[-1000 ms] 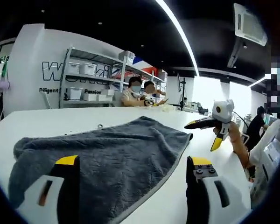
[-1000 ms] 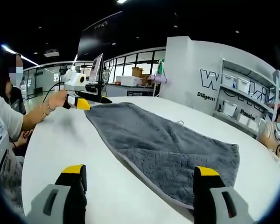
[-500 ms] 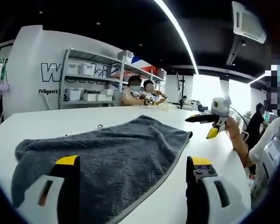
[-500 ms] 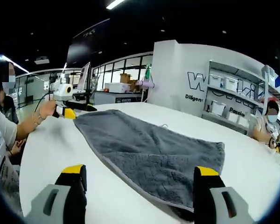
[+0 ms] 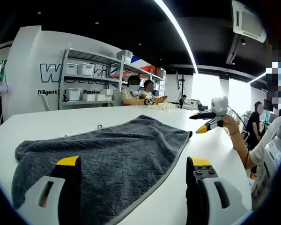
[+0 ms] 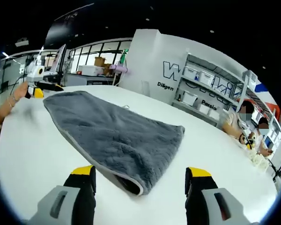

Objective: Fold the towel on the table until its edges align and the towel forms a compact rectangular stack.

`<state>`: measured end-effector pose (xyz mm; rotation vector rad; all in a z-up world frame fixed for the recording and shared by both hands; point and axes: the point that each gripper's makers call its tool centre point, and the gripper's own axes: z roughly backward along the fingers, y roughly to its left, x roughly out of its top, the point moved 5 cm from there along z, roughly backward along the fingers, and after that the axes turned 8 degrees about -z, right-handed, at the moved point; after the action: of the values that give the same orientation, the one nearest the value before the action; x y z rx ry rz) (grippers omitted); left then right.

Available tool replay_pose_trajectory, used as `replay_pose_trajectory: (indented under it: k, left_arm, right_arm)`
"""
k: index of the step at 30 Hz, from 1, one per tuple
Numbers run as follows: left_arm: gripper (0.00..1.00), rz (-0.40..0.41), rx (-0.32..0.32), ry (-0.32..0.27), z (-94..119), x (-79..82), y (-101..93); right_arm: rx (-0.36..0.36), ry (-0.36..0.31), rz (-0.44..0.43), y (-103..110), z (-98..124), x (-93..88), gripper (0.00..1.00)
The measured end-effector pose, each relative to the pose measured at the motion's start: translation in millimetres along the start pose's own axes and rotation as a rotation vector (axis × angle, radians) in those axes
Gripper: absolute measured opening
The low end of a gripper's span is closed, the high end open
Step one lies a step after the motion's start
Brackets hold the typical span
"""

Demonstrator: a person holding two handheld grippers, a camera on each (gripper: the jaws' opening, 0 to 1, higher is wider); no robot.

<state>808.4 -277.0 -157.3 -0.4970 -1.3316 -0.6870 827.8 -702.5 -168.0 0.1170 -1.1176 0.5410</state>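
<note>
White worktop (image 5: 51,123), broad and curved at its edges, carries everything. Same worktop (image 6: 28,154) in the right gripper view.

Grey towel (image 5: 107,154) lies spread flat along the middle of the worktop, pale trim running down one long edge. In the right gripper view the towel (image 6: 117,136) shows its near end doubled under into a rolled lip, well short of the worktop's near edge.

Metal shelving (image 5: 91,79) with white bins against the wall past the worktop's far edge; two people sit at that edge.

Left hand-held gripper (image 5: 131,171): jaws spread wide, yellow tips, hovering over the towel's near end, nothing between them. It also appears at the towel's far corner in the right gripper view (image 6: 36,89).

Right hand-held gripper (image 6: 139,177): jaws spread wide, empty, just above the towel's rolled end. In the left gripper view it hangs off the towel's far corner, held in a hand (image 5: 227,125), jaws parted (image 5: 203,123).
</note>
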Motion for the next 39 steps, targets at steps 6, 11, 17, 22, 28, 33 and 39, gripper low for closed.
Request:
replay_pose_trajectory:
  k: [6,11,17,22,28,33,39]
  left_arm:
    - [0.98,-0.003,-0.004,-0.002,0,1.2,-0.8]
    - [0.97,-0.006,-0.003,0.004,1,0.0,-0.8]
    - [0.97,-0.009,-0.010,0.006,1,0.3,-3.2]
    - [0.97,-0.022,-0.011,0.008,1,1.2,-4.3]
    - [0.97,-0.028,-0.016,0.009,1,2.0,-5.5]
    - [0.96,-0.033,-0.021,0.021,1,-0.4,-5.4]
    - [0.96,-0.028,-0.020,0.018,3,0.5,-2.7]
  right_arm:
    - [-0.058,0.079,-0.009,-14,-5,-19.7,0.80]
    - [-0.048,0.069,-0.046,-16,-10,-23.1,0.69]
    - [-0.022,0.106,-0.046,-17,-20,-32.8,0.52]
    - [0.020,0.114,-0.061,-11,-23,-35.6,0.35]
    - [0.084,0.115,-0.033,-2,-28,-35.0,0.05]
    - [0.057,0.112,-0.007,-2,-29,-30.2,0.03]
    - [0.024,0.115,0.083,6,-33,-15.2,0.03]
